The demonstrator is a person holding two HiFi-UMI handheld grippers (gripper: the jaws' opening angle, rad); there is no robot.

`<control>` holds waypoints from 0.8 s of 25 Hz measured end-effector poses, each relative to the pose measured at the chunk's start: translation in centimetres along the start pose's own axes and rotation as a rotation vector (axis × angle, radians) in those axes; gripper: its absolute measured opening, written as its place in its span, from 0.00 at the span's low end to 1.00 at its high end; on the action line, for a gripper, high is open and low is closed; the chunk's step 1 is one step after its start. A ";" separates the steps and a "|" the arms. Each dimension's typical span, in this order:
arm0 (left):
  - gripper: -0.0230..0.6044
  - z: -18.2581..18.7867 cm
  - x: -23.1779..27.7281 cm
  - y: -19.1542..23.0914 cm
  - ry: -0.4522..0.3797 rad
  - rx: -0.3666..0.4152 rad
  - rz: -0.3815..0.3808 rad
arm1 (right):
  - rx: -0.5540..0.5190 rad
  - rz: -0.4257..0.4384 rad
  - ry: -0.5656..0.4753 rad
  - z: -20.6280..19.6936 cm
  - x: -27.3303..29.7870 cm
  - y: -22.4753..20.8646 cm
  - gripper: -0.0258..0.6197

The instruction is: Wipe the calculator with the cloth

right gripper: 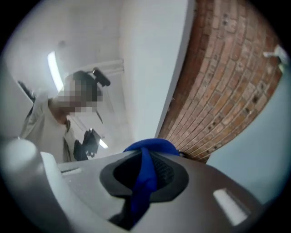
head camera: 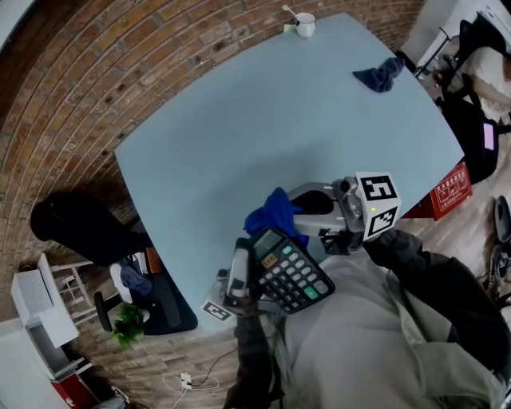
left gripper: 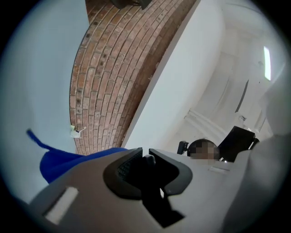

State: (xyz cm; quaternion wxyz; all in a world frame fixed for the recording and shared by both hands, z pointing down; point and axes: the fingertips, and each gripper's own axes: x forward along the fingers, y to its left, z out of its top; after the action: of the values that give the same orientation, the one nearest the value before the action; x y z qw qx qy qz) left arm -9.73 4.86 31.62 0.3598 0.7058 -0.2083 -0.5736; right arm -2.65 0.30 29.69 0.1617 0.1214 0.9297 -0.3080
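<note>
Both grippers are raised off the light blue table (head camera: 239, 120), close to the person's chest. The dark calculator (head camera: 289, 270), with grey keys and a few orange and green ones, is tilted in the air. My left gripper (head camera: 249, 265) is shut on its left edge. In the left gripper view that gripper (left gripper: 144, 157) pinches a thin dark edge, with the rest of the calculator hidden. My right gripper (head camera: 302, 214) is shut on a bright blue cloth (head camera: 275, 214) that bunches just above the calculator's top end. The right gripper view shows this gripper (right gripper: 145, 170) squeezing a fold of the cloth (right gripper: 148, 148).
A second, darker blue cloth (head camera: 380, 76) lies crumpled near the table's far right corner. A white mug (head camera: 304, 24) stands at the far edge. A red box (head camera: 447, 192) sits on the floor to the right, and a black chair (head camera: 80, 228) and a small plant (head camera: 128, 327) to the left.
</note>
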 end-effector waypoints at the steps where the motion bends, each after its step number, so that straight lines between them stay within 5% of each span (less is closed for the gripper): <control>1: 0.11 0.0 0.0 0.0 -0.006 -0.002 -0.001 | 0.084 0.021 -0.033 -0.3 -0.1 -0.2 0.10; 4: 0.11 0.8 -0.3 0.6 -0.042 0.028 0.038 | 0.159 -0.016 -0.089 -1.0 -1.2 -0.8 0.10; 9: 0.11 3.6 -2.0 2.4 -0.100 0.192 0.219 | -0.230 -0.198 0.088 -1.1 -2.6 1.8 0.10; 12: 0.11 4.3 -2.7 4.1 -0.073 0.311 0.359 | -0.616 -0.242 0.360 -2.6 -1.9 4.1 0.10; 15: 0.11 4.3 -3.0 5.2 -0.083 0.369 0.434 | -0.931 -0.153 0.745 -8.7 -1.3 5.1 0.10; 17: 0.11 3.8 -2.9 5.7 -0.056 0.420 0.467 | -1.037 -0.075 0.883 -12.4 -0.4 5.5 0.10; 20: 0.11 2.9 -3.4 6.6 0.025 0.488 0.518 | -1.107 -0.046 0.919 -14.0 0.6 4.1 0.10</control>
State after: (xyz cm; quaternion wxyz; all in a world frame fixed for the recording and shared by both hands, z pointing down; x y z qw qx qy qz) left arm -12.56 2.17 38.56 0.3165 0.7017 -0.5069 -0.3881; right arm -5.06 12.16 37.90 -0.2144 0.1194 0.9259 0.2871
